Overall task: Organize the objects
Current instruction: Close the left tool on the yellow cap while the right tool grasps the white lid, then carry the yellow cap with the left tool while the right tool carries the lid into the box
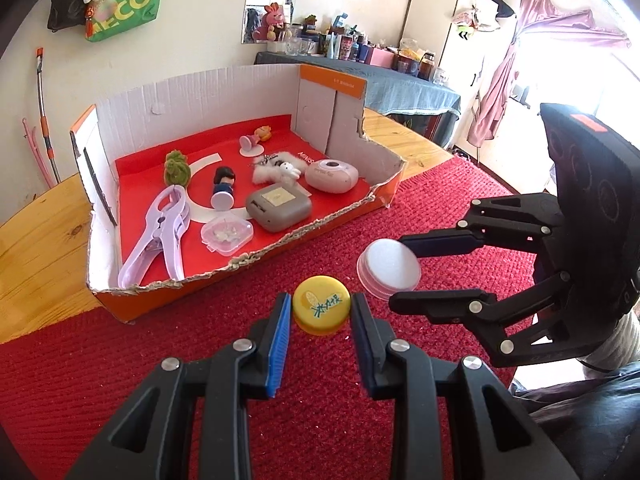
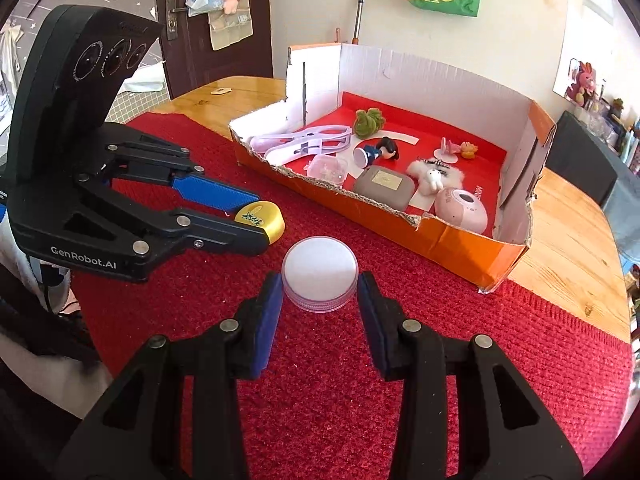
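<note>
I had both grippers low over the red mat, in the lower half of each view. The left gripper [image 1: 320, 312] had its jaws closed against the yellow bottle cap [image 1: 321, 309], one pad on each side. The right gripper [image 2: 320, 300] was clamped on the white round lid [image 2: 319, 273] in the same way. Both things sat just in front of the torn front wall of the cardboard box [image 1: 248, 258], which filled the upper left of the left view. Whether the lids were already lifted from the mat, I could not tell.

The risk I saw was slipping. Both are round and low, so each pad meets the rim only at a narrow place, and a small tilt of my wrist could let one roll out and drop. The two grippers were also near each other, so they could knock together on the way to the box. The torn edge could catch a lid, too.

Neither thing has a long axis across its flat face. Each is a disc, with its short axis pointing up. The yellow cap showed its printed top, and the white lid showed its flat face upward.
</note>
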Motion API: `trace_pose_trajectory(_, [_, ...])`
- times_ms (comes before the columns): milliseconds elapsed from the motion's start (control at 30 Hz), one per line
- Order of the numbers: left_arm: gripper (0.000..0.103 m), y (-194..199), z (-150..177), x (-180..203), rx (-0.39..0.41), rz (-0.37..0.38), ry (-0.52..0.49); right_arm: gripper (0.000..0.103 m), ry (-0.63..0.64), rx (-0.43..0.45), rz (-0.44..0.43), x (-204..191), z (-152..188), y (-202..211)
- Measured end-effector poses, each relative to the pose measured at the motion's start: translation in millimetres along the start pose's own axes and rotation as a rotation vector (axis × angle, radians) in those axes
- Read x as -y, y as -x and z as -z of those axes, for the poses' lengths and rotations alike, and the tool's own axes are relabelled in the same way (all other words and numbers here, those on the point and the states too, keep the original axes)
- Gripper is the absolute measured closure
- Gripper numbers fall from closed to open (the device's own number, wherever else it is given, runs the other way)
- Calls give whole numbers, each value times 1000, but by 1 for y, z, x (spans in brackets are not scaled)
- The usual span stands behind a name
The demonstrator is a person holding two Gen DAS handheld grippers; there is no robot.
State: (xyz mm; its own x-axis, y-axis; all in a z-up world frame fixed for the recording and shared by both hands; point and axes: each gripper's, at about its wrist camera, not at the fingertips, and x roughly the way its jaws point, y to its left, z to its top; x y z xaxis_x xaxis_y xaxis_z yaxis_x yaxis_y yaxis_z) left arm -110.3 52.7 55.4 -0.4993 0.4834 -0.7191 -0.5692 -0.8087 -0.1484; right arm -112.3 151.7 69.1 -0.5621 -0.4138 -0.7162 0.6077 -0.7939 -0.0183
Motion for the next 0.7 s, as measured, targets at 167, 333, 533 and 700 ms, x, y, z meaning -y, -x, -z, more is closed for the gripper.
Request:
trace_pose_trajectory(167, [72, 6, -1, 0, 16, -1, -1, 66, -3, 8, 7, 0, -5, 3])
trace_pose_trajectory(333, [72, 13, -8, -2, 37, 0, 2, 66, -4, 25, 9, -2, -11, 9])
trace_pose_trajectory(533, [72, 11, -37, -15, 56, -18, 8, 66, -26, 56, 74, 5, -36, 16])
trace_pose_trajectory(700, [72, -11, -72, -36, 20, -48, 19, 66, -59, 38, 199, 24, -68, 3])
